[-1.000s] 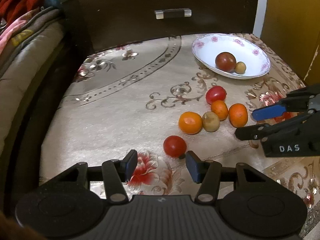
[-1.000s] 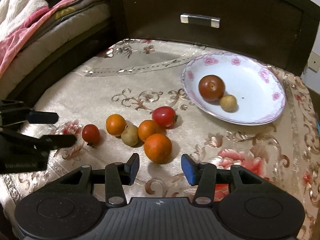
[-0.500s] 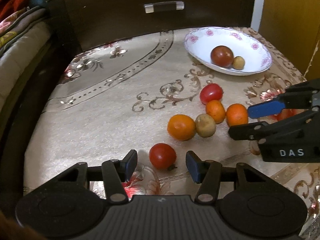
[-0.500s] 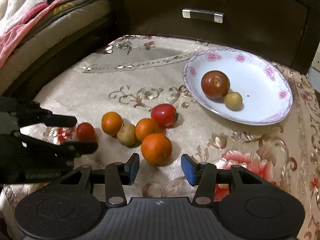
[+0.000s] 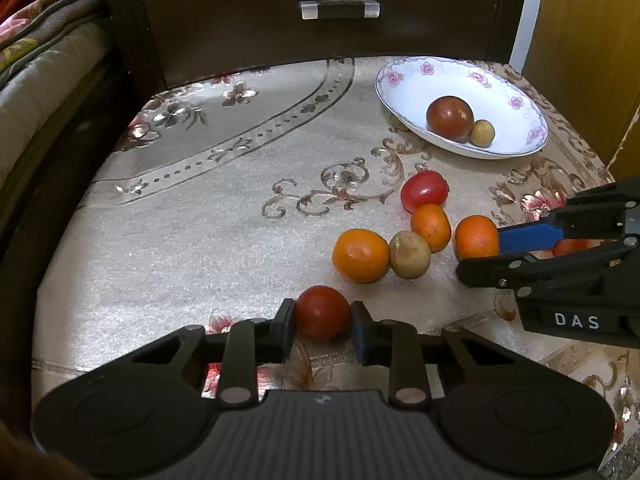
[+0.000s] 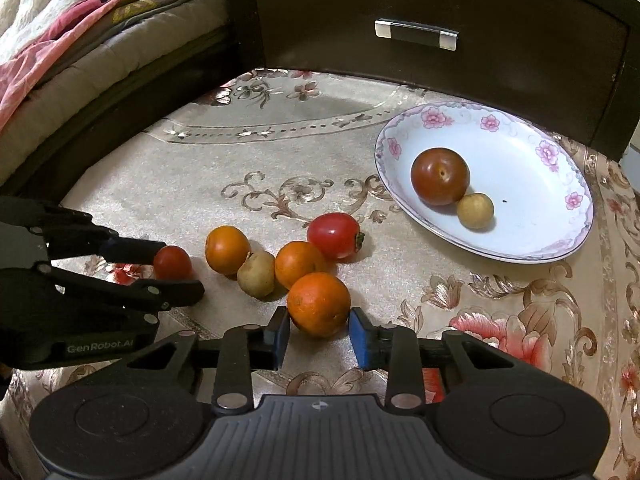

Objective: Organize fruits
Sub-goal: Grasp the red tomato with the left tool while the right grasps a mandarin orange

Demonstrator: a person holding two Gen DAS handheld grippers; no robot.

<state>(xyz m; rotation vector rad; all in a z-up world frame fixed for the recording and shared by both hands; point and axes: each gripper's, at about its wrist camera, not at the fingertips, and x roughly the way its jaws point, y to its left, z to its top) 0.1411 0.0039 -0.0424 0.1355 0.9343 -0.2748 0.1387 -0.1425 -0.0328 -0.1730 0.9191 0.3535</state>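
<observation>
In the left wrist view my left gripper (image 5: 322, 322) is closing on a small red tomato (image 5: 322, 311), and both pads touch its sides on the cloth. In the right wrist view my right gripper (image 6: 319, 330) is closing on an orange (image 6: 319, 304), its blue pads against both sides. Each gripper also shows side-on in the other view: left gripper (image 6: 180, 268), right gripper (image 5: 480, 254). Between them lie two more oranges (image 6: 227, 249) (image 6: 299, 264), a brown fruit (image 6: 256, 273) and a larger red tomato (image 6: 334, 235). The flowered white plate (image 6: 528, 152) holds a dark red tomato (image 6: 440, 176) and a small tan fruit (image 6: 475, 211).
The fruit lies on a patterned beige cloth (image 5: 200, 220) over a low surface. A dark wooden drawer front with a metal handle (image 6: 416, 34) stands behind the plate. Bedding (image 6: 60, 40) is piled at the left, and a yellow panel (image 5: 580, 40) rises at the right.
Both grippers have narrowed from wide apart to touching their fruit: the left around the small red tomato, the right around the nearest orange. The left gripper moved forward to the tomato.
</observation>
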